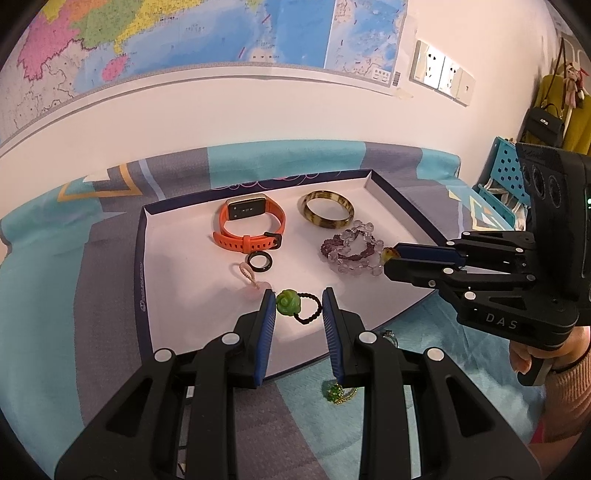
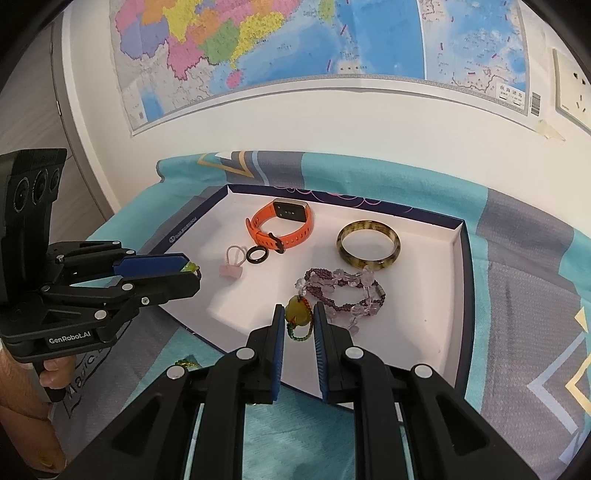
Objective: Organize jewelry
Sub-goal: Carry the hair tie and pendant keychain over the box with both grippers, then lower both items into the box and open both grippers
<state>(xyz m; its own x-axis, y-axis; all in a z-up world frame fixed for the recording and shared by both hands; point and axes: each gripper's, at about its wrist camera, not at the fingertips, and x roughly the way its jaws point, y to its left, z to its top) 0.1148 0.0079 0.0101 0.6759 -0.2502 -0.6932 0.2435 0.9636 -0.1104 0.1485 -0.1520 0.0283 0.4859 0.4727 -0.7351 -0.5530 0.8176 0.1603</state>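
A white tray (image 1: pixel 177 258) with a dark rim holds an orange watch (image 1: pixel 251 225), a brown bangle (image 1: pixel 327 211), a purple bead bracelet (image 1: pixel 351 251), a black ring (image 1: pixel 260 261) and a pink charm (image 1: pixel 255 284). My left gripper (image 1: pixel 299 301) is open around a green rose charm on a black elastic (image 1: pixel 288 302), which lies in the tray. My right gripper (image 2: pixel 299 315) is open around a yellow pendant on a beaded cord (image 2: pixel 298 314), touching its left pad. The right gripper shows in the left wrist view (image 1: pixel 388 258), the left one in the right wrist view (image 2: pixel 192 271).
A green gem piece (image 1: pixel 338 392) lies on the teal and grey cloth (image 1: pixel 110 295) in front of the tray, under my left gripper. A wall with a map (image 1: pixel 221 33) stands behind. A blue crate (image 1: pixel 506 184) sits at the right.
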